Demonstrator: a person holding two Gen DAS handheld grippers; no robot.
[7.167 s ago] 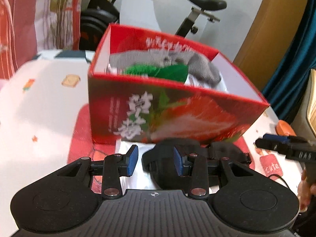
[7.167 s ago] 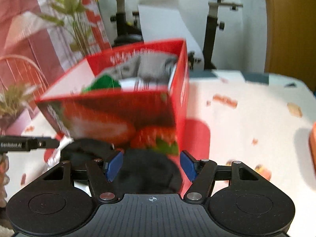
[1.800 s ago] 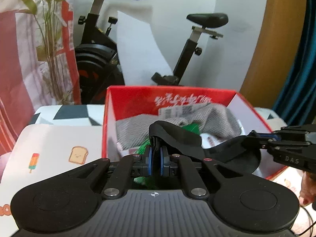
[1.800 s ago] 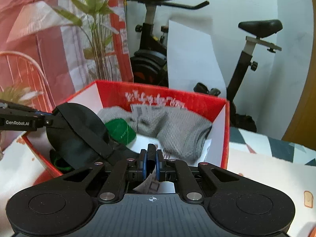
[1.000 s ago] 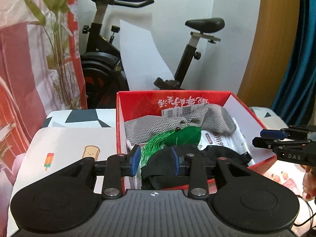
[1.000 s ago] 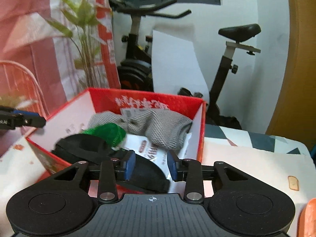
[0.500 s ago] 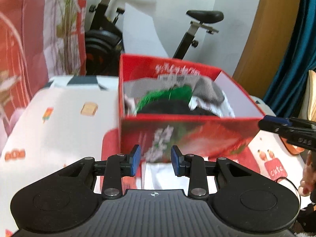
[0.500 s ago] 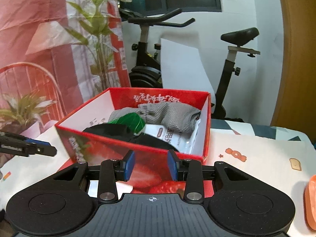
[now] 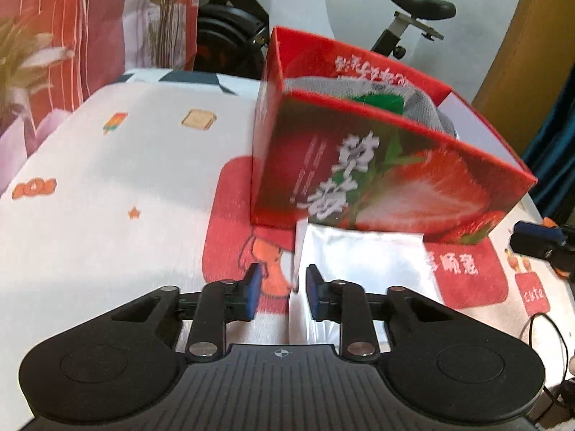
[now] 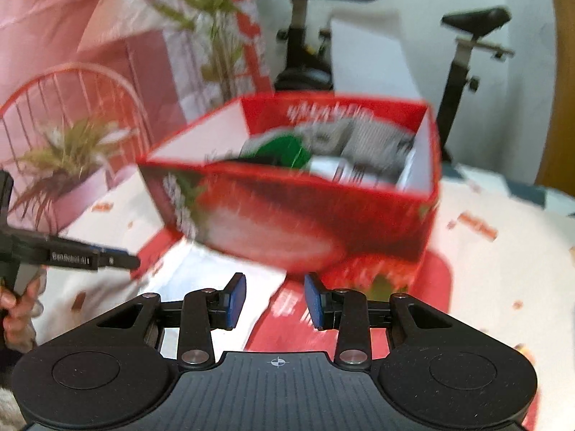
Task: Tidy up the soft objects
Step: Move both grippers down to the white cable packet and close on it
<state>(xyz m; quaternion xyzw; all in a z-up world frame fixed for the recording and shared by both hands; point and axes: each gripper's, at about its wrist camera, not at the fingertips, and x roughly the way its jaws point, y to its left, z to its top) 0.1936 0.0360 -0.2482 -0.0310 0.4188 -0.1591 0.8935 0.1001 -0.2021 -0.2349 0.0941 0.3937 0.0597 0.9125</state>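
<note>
A red strawberry-print box (image 9: 377, 183) stands on the table and holds grey cloth (image 9: 420, 107), a green soft item (image 9: 377, 102) and a black item (image 10: 251, 160). It also shows in the right wrist view (image 10: 287, 215). A white soft packet (image 9: 363, 265) lies flat on the table in front of the box. My left gripper (image 9: 282, 292) is open, low over the packet's left edge. My right gripper (image 10: 275, 300) is open and empty, just above the packet's right part (image 10: 215, 273). The right gripper's tip shows at the right of the left wrist view (image 9: 539, 239).
The table has a white printed cloth (image 9: 107, 179) with a red mat (image 9: 230, 230) under the box. An exercise bike (image 10: 467, 72), a plant (image 10: 68, 158) and a red wire chair (image 10: 72, 89) stand behind the table. A cable (image 9: 553, 327) lies at the right.
Both grippers let go of the black item, which now lies in the box. Both have dropped low in front of the box, over the white packet, jaws open.
</note>
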